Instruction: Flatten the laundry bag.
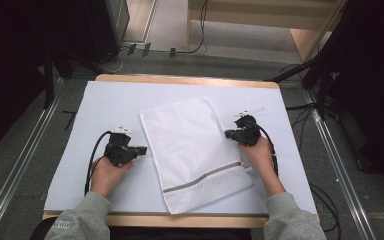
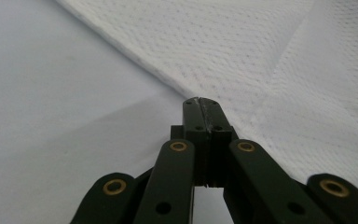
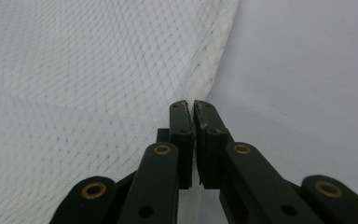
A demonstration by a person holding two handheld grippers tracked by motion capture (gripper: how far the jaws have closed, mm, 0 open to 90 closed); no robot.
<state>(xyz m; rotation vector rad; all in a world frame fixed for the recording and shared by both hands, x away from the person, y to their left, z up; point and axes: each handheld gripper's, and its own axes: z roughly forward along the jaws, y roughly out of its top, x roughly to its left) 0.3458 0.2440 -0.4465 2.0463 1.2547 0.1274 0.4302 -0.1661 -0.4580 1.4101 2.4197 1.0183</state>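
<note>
The white mesh bag (image 1: 195, 152) lies flat mid-table on the white sheet (image 1: 105, 107), between my left gripper (image 1: 144, 149) and right gripper (image 1: 227, 133), both closed on nothing at its edges. Wooden table rim (image 1: 185, 80), grey floor (image 1: 30, 165) and cables (image 1: 300, 107) surround.
</note>
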